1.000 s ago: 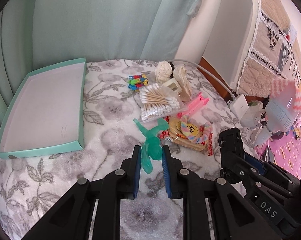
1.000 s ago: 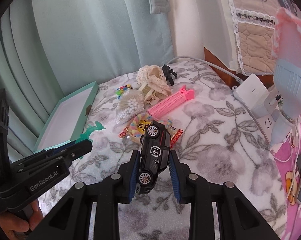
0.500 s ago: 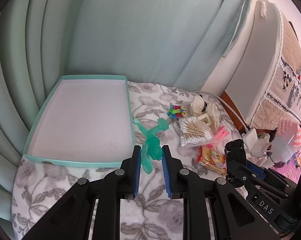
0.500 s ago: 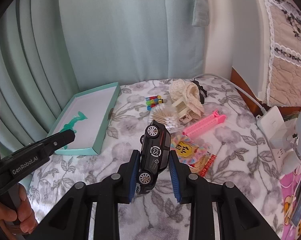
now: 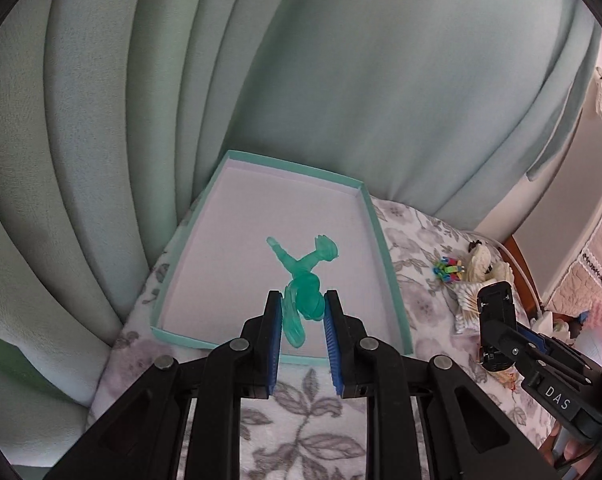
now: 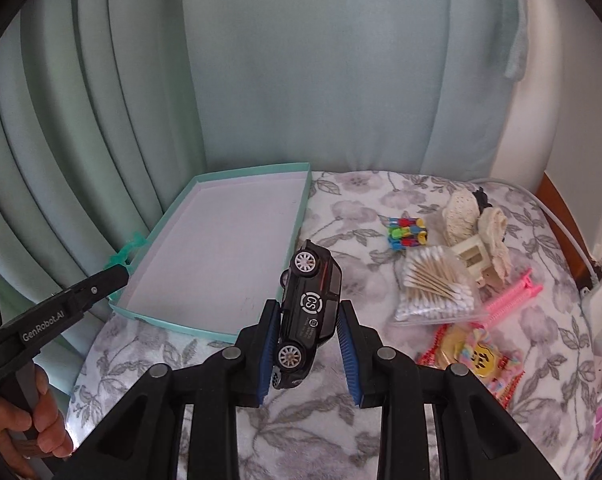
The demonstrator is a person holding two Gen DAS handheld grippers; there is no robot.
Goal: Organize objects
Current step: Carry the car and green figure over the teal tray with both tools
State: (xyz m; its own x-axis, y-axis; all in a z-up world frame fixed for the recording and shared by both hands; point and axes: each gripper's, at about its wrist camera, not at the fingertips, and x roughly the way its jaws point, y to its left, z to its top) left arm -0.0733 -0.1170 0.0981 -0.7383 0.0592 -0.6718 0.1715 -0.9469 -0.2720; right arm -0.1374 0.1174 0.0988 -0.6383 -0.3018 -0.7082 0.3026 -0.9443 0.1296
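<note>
Here the left tongs (image 5: 303, 314) pinch the green figure (image 5: 301, 280) above the tray (image 5: 381, 236); right tongs (image 6: 307, 334) clamp the toy car (image 6: 307, 312).

Our left gripper (image 5: 303, 322) is matte black plastic, two angular fingers lined with ribbed blue pads (image 5: 276, 332). A round silver screw sits at each finger joint, four across. Our right gripper (image 6: 308, 344) is built the same: black arms, blue ribbed pads (image 6: 347, 350), silver screws. In the right wrist view, at nine o'clock, the left tool's side reads "GenRobot.AI" in white. In the left wrist view, at four o'clock, the right tool's side reads "DAS".
</note>
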